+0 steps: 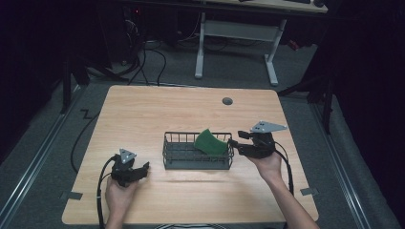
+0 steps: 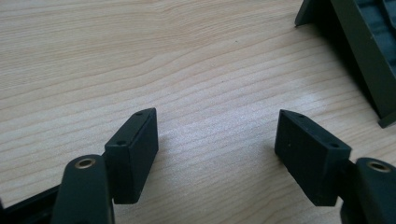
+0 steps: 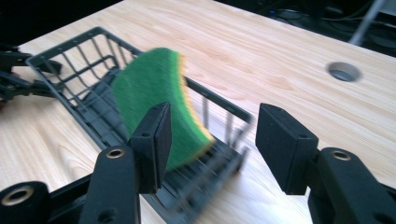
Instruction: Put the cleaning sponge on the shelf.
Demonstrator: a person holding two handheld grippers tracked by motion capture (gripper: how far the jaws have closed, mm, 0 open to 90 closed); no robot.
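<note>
A green sponge (image 1: 210,141) with a yellow underside leans tilted at the right end of a dark wire basket (image 1: 177,153) in the middle of the table. In the right gripper view the sponge (image 3: 149,88) looks blurred and rests against the basket's rim (image 3: 70,58), just beyond the left jaw. My right gripper (image 1: 234,143) hovers at the basket's right end; its jaws stand wide apart (image 3: 212,135) with nothing between them. My left gripper (image 1: 143,169) sits low on the table to the left of the basket, open (image 2: 217,135) over bare wood.
The wooden table (image 1: 143,114) has a round grey cable hole (image 1: 227,101) at the back. A corner of the basket (image 2: 364,51) shows at the upper right of the left gripper view. Cables and a white desk frame (image 1: 234,33) lie on the floor behind.
</note>
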